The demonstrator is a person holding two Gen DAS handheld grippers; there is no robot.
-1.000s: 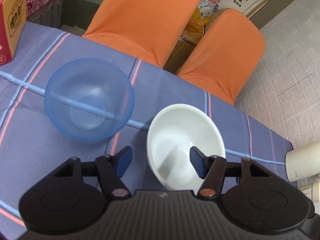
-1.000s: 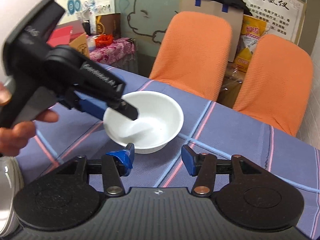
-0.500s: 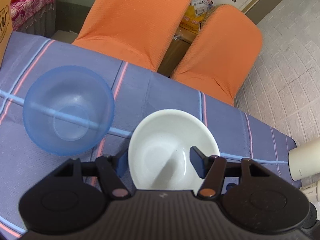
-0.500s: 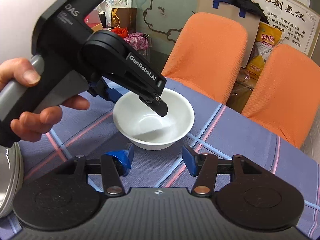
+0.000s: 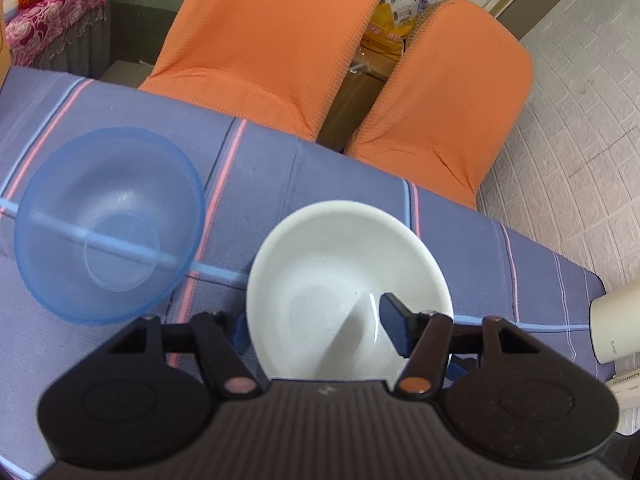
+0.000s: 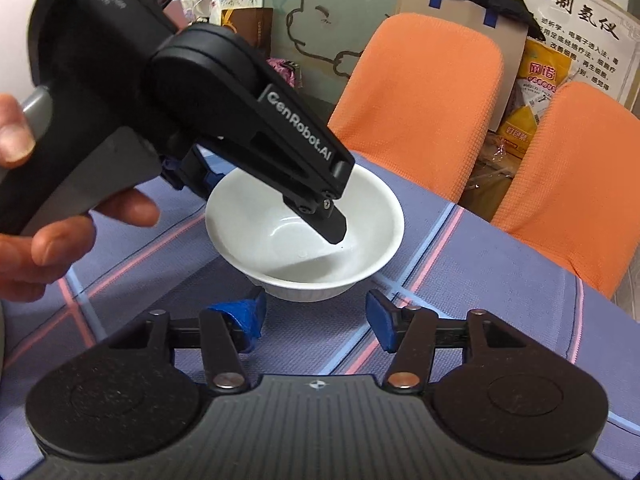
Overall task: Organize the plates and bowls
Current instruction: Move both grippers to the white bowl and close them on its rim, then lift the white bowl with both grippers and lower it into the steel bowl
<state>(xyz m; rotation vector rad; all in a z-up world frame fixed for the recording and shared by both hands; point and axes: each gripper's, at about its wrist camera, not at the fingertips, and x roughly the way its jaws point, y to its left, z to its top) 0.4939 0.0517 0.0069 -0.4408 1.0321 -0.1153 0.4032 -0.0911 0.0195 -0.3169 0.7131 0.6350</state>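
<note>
A white bowl (image 5: 344, 280) sits on the purple striped tablecloth (image 5: 280, 172). My left gripper (image 5: 316, 328) is open and straddles the bowl's near-left rim, one finger inside the bowl and the other outside it. A translucent blue bowl (image 5: 108, 224) stands to its left. In the right wrist view the white bowl (image 6: 288, 248) shows with the left gripper's finger (image 6: 332, 224) dipping inside it. My right gripper (image 6: 316, 316) is open and empty, just in front of the bowl.
Two orange chairs (image 5: 272, 40) stand behind the table's far edge. A white cylinder (image 5: 616, 328) stands at the right edge of the table. The person's hand (image 6: 48, 232) holds the left gripper. A metal rim shows at the far left of the right wrist view.
My left gripper has moved right and lower over the white bowl, now straddling its rim. The right gripper has come slightly closer to the bowl.
</note>
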